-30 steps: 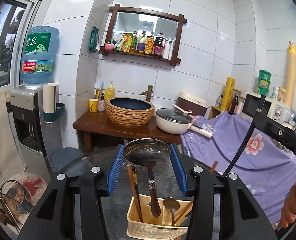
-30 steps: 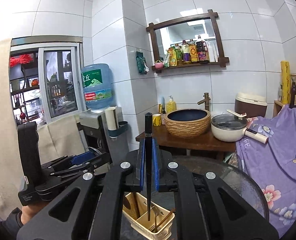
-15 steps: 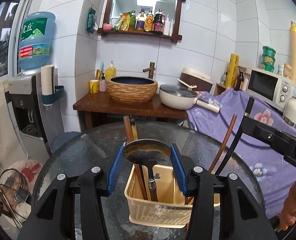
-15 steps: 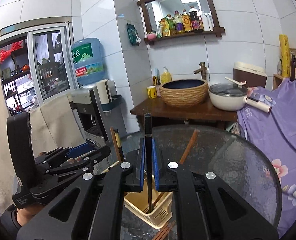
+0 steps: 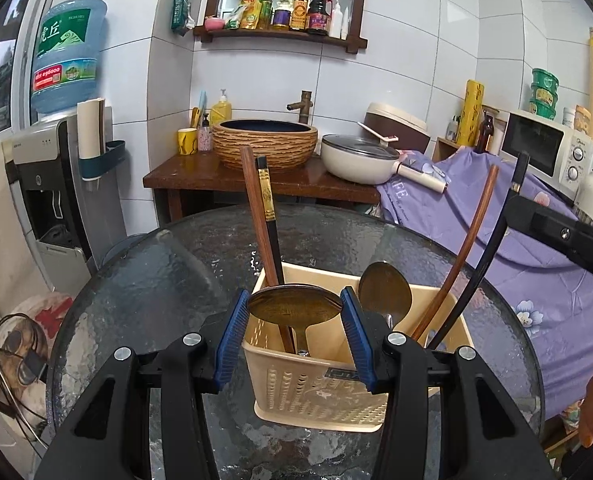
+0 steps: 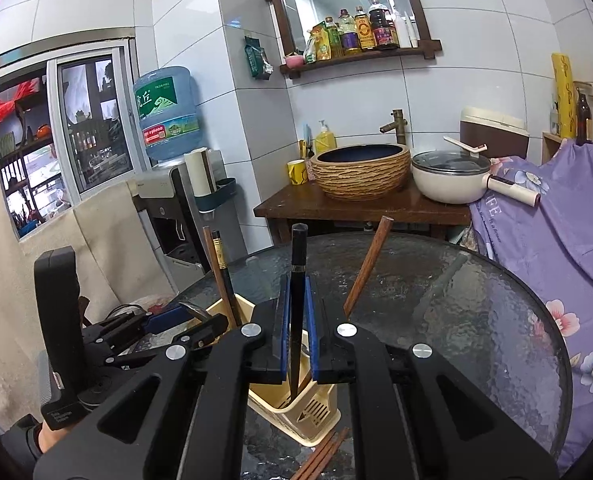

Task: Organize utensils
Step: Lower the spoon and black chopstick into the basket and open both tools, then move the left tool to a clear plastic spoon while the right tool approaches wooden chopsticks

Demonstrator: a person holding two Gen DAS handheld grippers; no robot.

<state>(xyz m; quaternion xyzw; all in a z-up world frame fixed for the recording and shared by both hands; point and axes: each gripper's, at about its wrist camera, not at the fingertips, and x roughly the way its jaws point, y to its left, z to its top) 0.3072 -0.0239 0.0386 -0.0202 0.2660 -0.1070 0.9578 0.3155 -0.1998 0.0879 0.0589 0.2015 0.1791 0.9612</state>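
The left gripper held the big spoon and the right gripper pinched a black chopstick over the basket on the tabletop (let go early, either could tip out).

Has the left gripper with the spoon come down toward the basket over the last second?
Yes. The left gripper has dropped: its spoon now sits at the basket rim.

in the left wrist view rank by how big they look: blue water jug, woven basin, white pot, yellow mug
1. blue water jug
2. woven basin
3. white pot, close to the basin in spread, so that order is unsure
4. yellow mug, clearly smallest
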